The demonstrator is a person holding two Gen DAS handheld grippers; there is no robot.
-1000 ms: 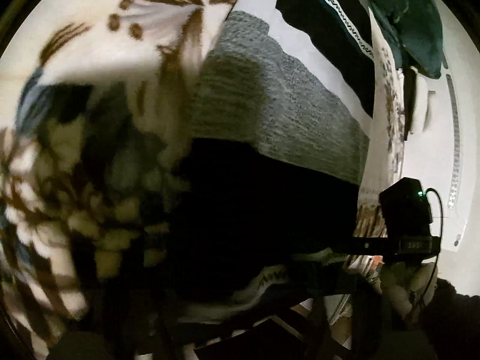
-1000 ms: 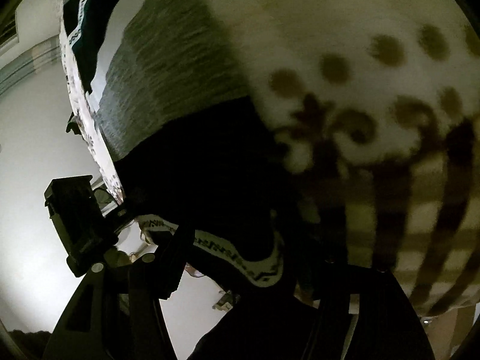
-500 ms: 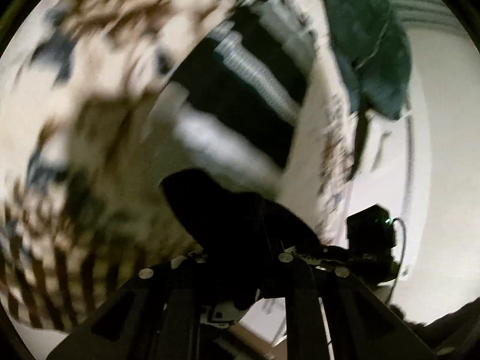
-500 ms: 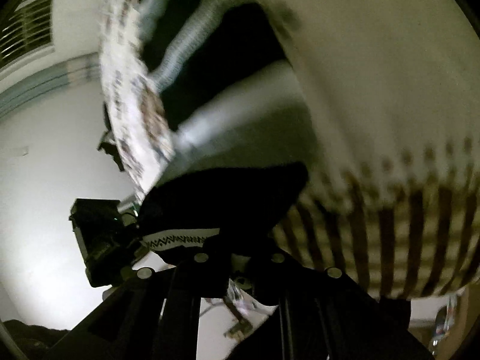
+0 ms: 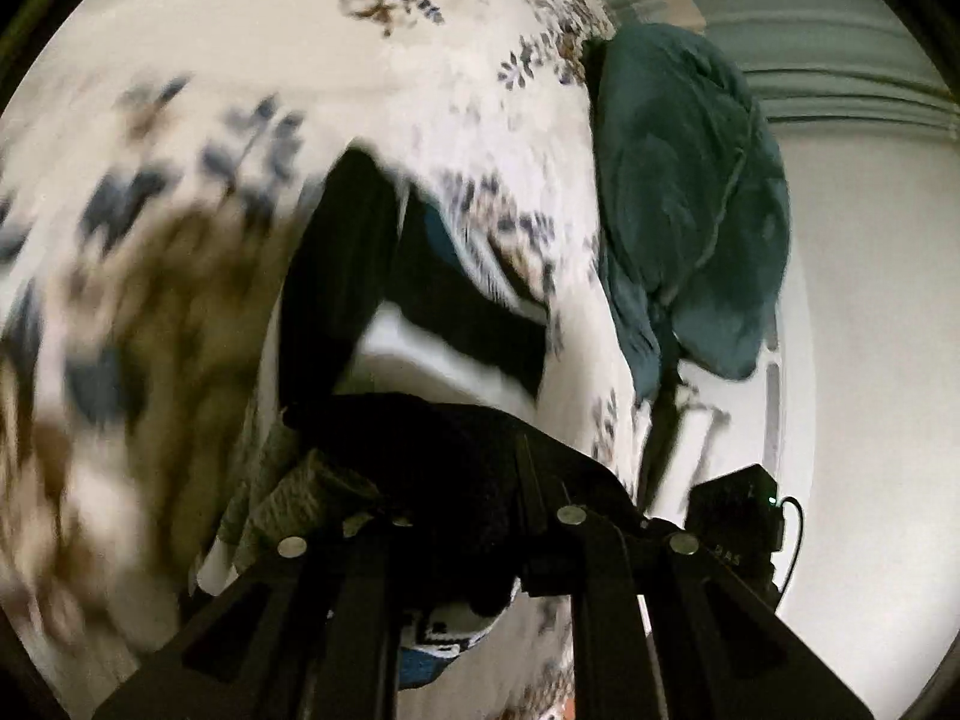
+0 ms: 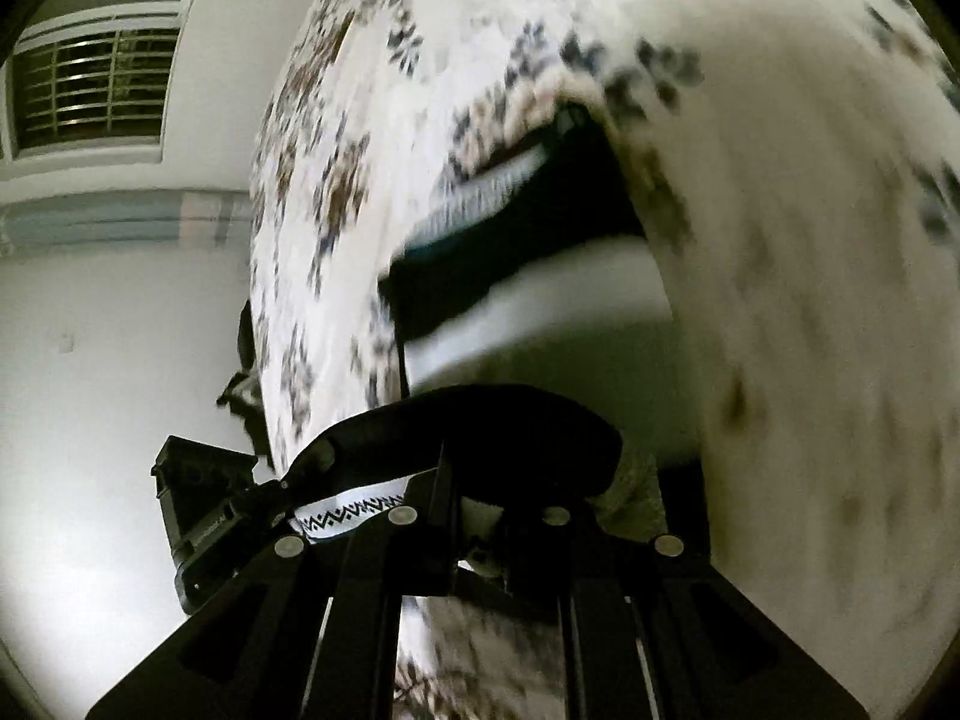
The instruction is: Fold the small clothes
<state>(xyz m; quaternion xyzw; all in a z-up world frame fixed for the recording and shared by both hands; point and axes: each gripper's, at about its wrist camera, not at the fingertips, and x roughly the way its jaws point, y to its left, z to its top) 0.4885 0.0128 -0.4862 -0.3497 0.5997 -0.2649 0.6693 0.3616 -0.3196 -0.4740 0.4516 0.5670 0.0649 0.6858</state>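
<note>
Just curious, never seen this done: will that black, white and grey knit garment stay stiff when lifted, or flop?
Probably floppy: the knit garment sags over the left gripper and bulges above the right gripper. Likely light and grippy, not slippery, given its coarse knit.

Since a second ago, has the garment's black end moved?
Yes. The garment's black end, gripped by left gripper and right gripper, has folded up toward the teal blanket end of the floral bedspread.

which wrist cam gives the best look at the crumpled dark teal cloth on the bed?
Left wrist. The crumpled dark teal cloth lies large and fairly sharp at the edge of the floral bedspread. The right wrist view shows none of it, only the bedspread and the black-and-white garment.
</note>
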